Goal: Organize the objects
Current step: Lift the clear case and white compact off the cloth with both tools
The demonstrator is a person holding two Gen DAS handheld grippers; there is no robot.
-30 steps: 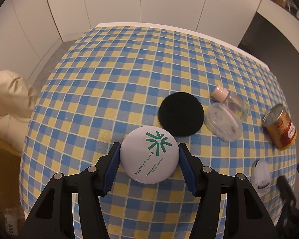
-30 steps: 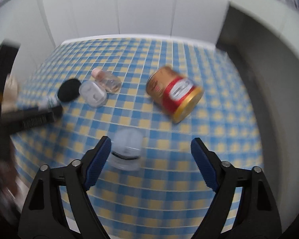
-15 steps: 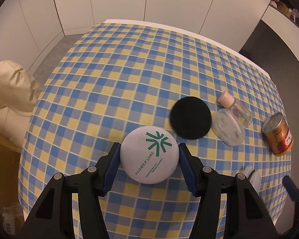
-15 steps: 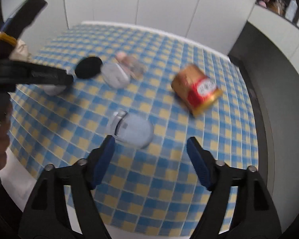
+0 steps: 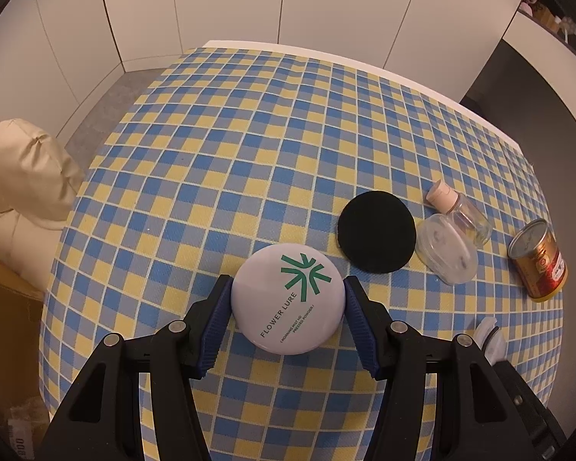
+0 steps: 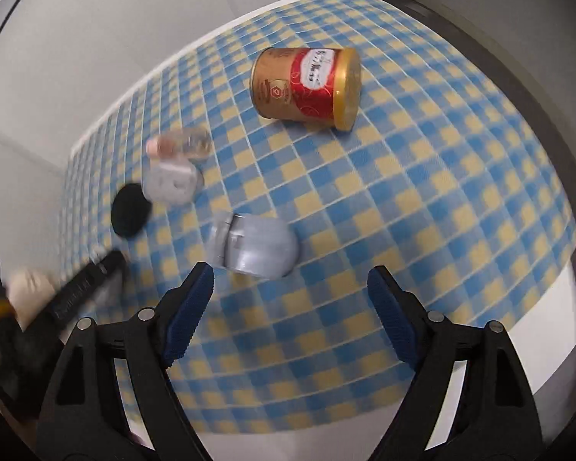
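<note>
White round powder compact point(image 5: 288, 303) clamped flat in left gripper point(image 5: 288, 320) above checked tablecloth's point(image 5: 249, 146) near edge, presumably for carrying. Right gripper point(image 6: 290, 297), jaws just widened, empty, hovers over translucent round container point(image 6: 257, 247), likely next pick.

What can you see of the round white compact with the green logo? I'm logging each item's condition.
The round white compact with the green logo is a smooth, glossy, plastic-looking disc, closed, its domed lid facing up. A green starburst mark and "FLOWER LURE" are printed on it. It sits between the left tool's blue ribbed pads, which press its two sides, above the blue-and-yellow checked tablecloth. Its underside is hidden.
</note>
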